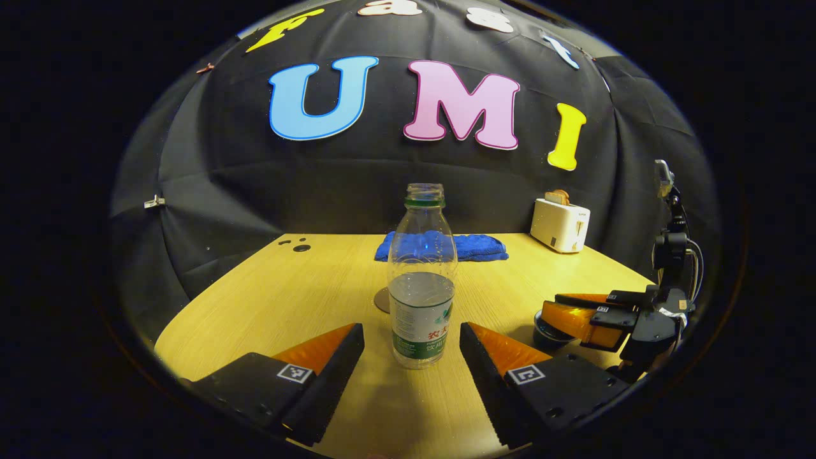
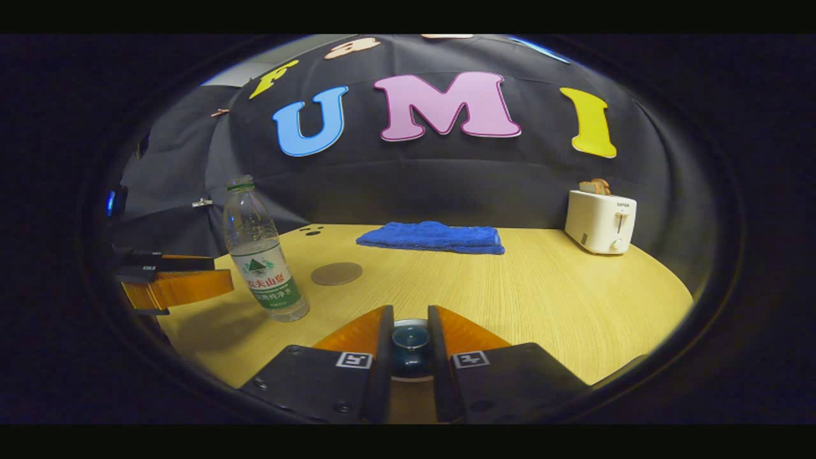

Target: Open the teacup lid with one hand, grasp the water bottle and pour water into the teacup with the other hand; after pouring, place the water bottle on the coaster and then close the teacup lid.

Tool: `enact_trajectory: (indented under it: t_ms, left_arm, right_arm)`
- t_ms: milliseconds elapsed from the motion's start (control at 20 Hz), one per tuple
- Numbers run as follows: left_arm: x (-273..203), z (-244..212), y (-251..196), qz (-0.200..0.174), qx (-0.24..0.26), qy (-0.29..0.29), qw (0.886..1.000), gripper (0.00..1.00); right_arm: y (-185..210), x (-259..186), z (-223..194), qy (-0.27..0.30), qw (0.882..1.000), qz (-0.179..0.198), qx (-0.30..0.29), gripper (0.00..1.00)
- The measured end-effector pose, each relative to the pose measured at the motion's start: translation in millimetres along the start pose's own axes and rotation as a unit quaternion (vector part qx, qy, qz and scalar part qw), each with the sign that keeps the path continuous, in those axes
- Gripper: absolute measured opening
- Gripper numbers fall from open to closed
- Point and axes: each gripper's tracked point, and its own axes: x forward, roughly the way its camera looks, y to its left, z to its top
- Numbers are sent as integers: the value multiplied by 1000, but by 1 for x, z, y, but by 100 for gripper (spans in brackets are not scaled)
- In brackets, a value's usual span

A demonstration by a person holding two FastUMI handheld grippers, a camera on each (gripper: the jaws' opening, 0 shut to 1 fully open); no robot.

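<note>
The left gripper [image 1: 412, 347] hangs low over the wooden table [image 1: 306, 287] with its fingers spread wide, one on each side of the water bottle [image 1: 421, 280] and touching neither side of it. That one bottle stands upright, its long axis vertical, neck up and uncapped, about half full. Just behind its base lies a single round coaster [image 2: 336, 273], flat on the table. To the right, the right gripper [image 2: 410, 341] has its fingers drawn close on the knob of the dark teacup lid [image 2: 410, 336], which sits over the teacup [image 1: 547, 333]; whether both fingers press the knob I cannot tell. At the back edge lie one folded blue towel [image 2: 433, 236] and one white toaster [image 2: 600, 221] with bread in it.
</note>
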Motion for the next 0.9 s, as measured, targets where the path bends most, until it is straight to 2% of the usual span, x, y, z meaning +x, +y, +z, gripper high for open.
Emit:
enact_trajectory:
  t_ms: [50, 100, 200, 250, 300, 350, 600, 900]
  left_arm:
    - [2, -2, -3, -4, 4, 4, 1000, 95]
    - [6, -5, -5, -8, 6, 8, 1000, 95]
    - [11, -10, -8, -11, 2, 15, 1000, 95]
    - [15, -11, -9, -11, 0, 15, 1000, 95]
    - [19, -11, -10, -13, -3, 15, 1000, 95]
    - [24, -9, -11, -15, -6, 12, 1000, 95]
    - [58, 1, -9, -13, 0, -6, 1000, 95]
    - [93, 0, -12, -23, 3, -5, 1000, 95]
  right_arm:
    - [0, 2, -1, 3, 1000, 1, -2, 35]
    - [0, 0, -1, 5, 1000, 4, -6, 27]
    - [0, 1, 4, 4, 1000, 7, -11, 27]
    - [-1, 0, 8, 2, 1000, 6, -13, 22]
    - [-3, 1, 12, -1, 1000, 5, -14, 22]
    - [-5, 1, 17, -3, 1000, 5, -13, 27]
    - [-26, -6, 40, -15, 1000, -11, -7, 27]
    - [-60, -21, 36, -5, 999, -41, -14, 27]
